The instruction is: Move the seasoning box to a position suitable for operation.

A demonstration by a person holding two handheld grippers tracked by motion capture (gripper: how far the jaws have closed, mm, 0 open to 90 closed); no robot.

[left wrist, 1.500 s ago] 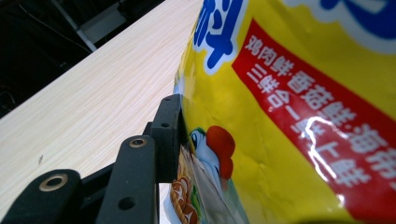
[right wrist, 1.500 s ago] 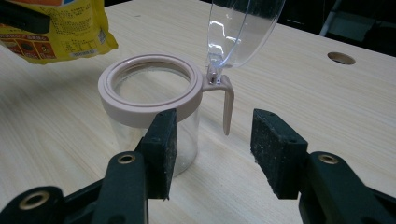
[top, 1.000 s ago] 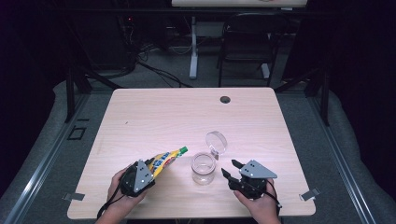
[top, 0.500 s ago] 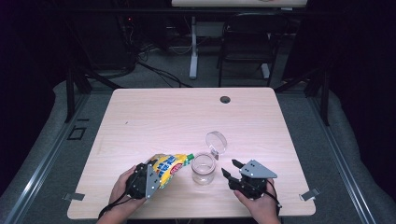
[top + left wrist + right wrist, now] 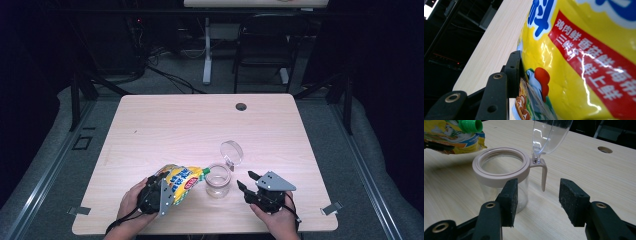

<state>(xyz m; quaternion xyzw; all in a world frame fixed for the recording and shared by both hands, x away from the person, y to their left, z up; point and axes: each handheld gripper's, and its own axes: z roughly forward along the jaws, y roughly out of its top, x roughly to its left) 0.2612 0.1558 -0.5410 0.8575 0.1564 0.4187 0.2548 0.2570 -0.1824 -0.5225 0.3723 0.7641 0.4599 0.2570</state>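
A yellow snack pouch (image 5: 181, 182) with a green screw cap (image 5: 470, 125) is held tilted, its cap end at the rim of a clear jar (image 5: 218, 180). My left gripper (image 5: 159, 192) is shut on the pouch's lower end; in the left gripper view one black jaw presses the yellow pouch (image 5: 579, 57). The jar (image 5: 501, 173) has a pinkish rim and its clear hinged lid (image 5: 551, 135) stands open. My right gripper (image 5: 536, 200) is open just right of the jar (image 5: 247, 187), touching nothing.
The light wooden table (image 5: 170, 125) has a round cable hole (image 5: 241, 106) near its far edge. A chair (image 5: 265, 45) and a desk leg stand beyond the table. The person's hands come in at the table's near edge.
The left gripper has rolled and swung the pouch so its broad printed side faces up and the green cap reaches the jar's rim. The right gripper has stayed put.
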